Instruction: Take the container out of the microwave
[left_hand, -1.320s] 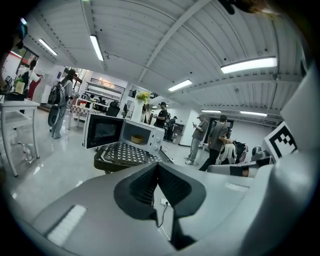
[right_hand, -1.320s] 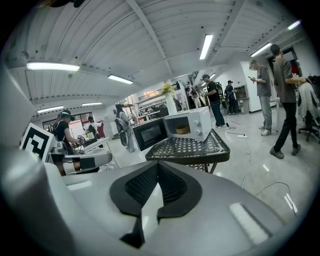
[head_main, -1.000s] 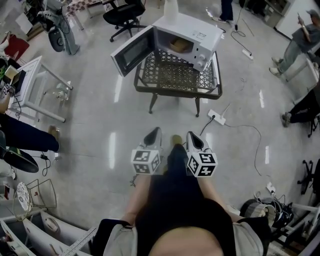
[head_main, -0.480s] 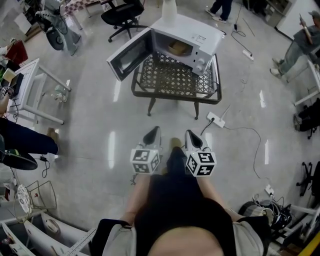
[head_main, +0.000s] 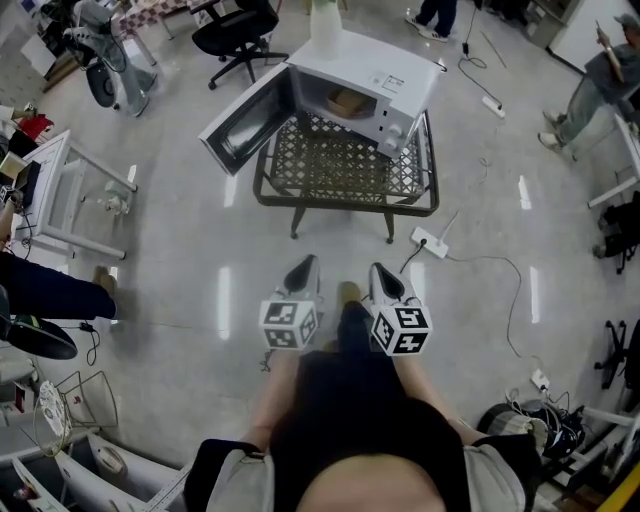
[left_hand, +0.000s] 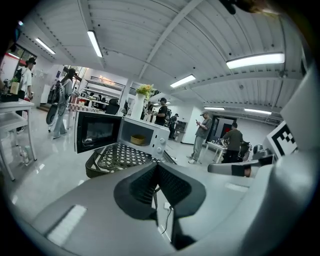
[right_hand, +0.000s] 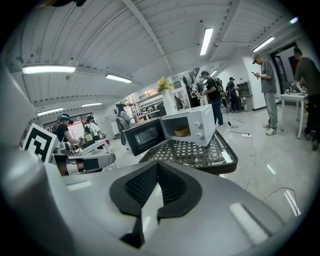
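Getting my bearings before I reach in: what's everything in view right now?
Microwave: one, white, door open, on the table.
Container: one, tan, inside the microwave.
Table: one, dark lattice, straight ahead.
Vase: one, pale, atop the microwave.
Power strip: one, white, floor by the table's right legs.
Chair: one, black, beyond the microwave's door.
Bystander: one, grey clothes, far right.
Left gripper: one, grey, jaws shut, empty, short of the table.
Right gripper: one, grey, jaws shut, empty, beside it.
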